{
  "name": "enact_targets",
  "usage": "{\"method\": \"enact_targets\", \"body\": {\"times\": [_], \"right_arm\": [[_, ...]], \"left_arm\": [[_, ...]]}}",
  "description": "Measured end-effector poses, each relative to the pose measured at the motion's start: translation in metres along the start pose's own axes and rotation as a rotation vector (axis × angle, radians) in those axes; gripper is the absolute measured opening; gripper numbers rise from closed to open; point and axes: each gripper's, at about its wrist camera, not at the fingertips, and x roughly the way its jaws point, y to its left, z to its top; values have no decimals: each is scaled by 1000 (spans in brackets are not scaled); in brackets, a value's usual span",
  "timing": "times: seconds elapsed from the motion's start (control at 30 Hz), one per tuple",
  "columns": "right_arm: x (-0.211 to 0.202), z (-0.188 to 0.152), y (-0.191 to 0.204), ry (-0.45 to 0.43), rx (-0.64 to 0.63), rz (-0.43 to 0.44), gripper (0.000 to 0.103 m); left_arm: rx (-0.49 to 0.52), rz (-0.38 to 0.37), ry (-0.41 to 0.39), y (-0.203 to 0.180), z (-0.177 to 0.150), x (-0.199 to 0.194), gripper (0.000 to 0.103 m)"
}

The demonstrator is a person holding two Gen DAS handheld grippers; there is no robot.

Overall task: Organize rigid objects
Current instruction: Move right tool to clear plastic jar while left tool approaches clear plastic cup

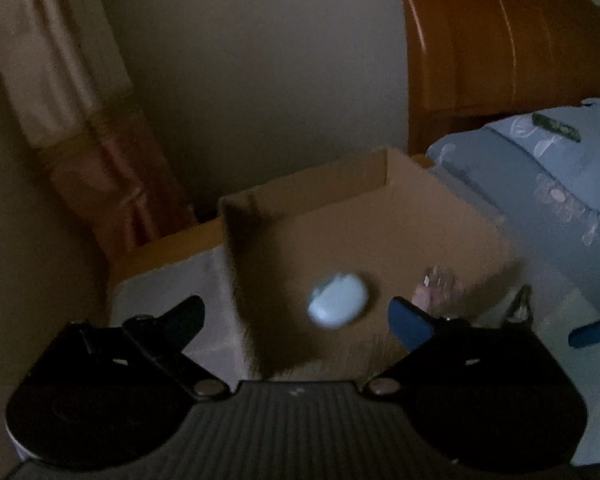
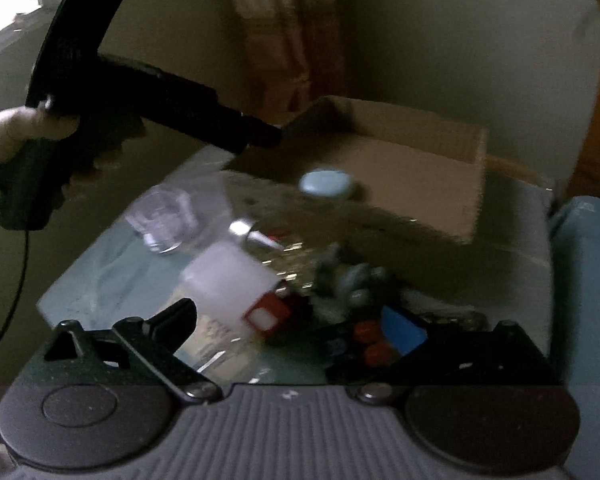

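my left hand-held gripper (image 1: 296, 316) hung over the cardboard box (image 1: 400, 216) with its jaws spread apart and holding nothing; a pale blue lid (image 1: 337, 299) lay inside on the open box floor. my right hand-held gripper (image 2: 296, 320) gaped empty too, the clutter (image 2: 332, 280) at 12 o'clock near the box's near edge.

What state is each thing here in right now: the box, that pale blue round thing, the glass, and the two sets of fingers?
Cardboard box: open at the top, upright.
Pale blue disc: inside the box, free of any grip, blurred.
Clear glass: outside the box, beside the pile; too blurred to tell its pose.
White block: in the pile outside the box.
Left gripper fingers: wide open, nothing held.
Right gripper fingers: wide open above the pile, nothing held.
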Motion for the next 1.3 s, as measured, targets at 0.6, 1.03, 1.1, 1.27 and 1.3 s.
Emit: {"method": "enact_targets", "body": {"times": [0.6,1.03,1.1,1.27,1.3], "right_arm": [[18,-35,27,30,-21,124,101],[51,-25,27,117,1,183,101],[45,-28,27,135,4,181,101],[30,-40,27,170,24,200,103],[28,-43,30,176,19,196,103]], "left_arm": [[-214,217,45,2,-132,-60,100],[-297,204,106,8,-175,-69,100],[-295,212,96,13,-177,-71,100],[-277,218,86,20,-178,-69,100],[-273,212,82,21,-178,-69,100]]}}
